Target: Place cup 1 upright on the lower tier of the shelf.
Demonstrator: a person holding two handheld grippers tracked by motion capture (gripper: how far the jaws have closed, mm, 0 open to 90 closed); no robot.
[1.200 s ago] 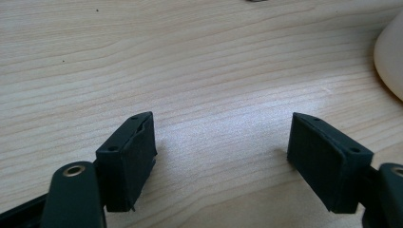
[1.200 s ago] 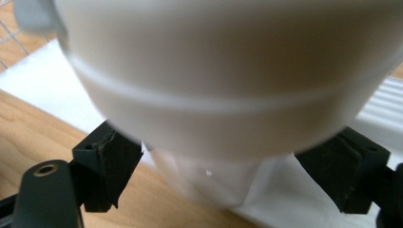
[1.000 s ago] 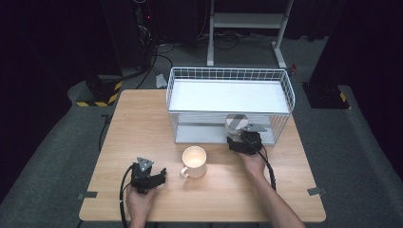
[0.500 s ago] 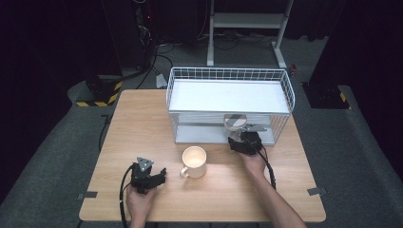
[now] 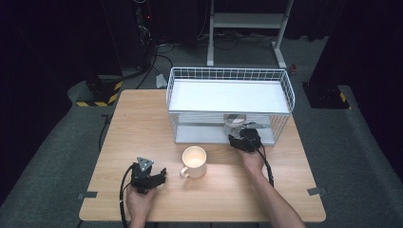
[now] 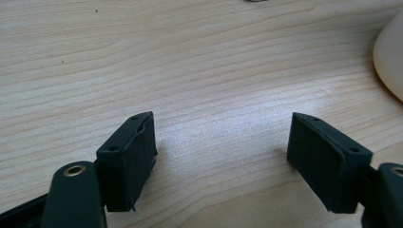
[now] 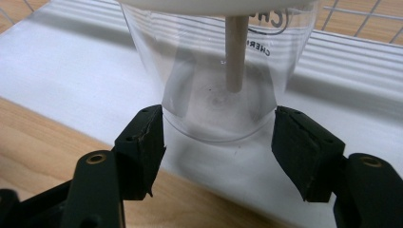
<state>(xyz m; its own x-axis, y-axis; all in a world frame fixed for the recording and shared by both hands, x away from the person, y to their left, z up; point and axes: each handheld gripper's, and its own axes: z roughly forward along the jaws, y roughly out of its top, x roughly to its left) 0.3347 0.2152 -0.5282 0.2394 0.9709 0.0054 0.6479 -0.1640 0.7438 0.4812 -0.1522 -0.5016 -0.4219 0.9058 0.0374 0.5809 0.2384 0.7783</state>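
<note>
Glass (image 7: 216,80) stands on the lower shelf of the white wire rack (image 5: 280,85), mouth up, its long axis vertical, a stick (image 7: 235,52) inside it. The right gripper (image 7: 218,142) has just been closing, and its pads now touch the base on both sides. To lift cleanly, squeeze evenly and draw the glass out level under the upper shelf. The left gripper (image 6: 223,156) rests half open and empty on the table (image 5: 142,118), beside the mug (image 5: 194,161).

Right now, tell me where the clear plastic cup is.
In the high view, the clear plastic cup stands on the wire rack's lower shelf, right of centre, between the right gripper's jaws.
</note>
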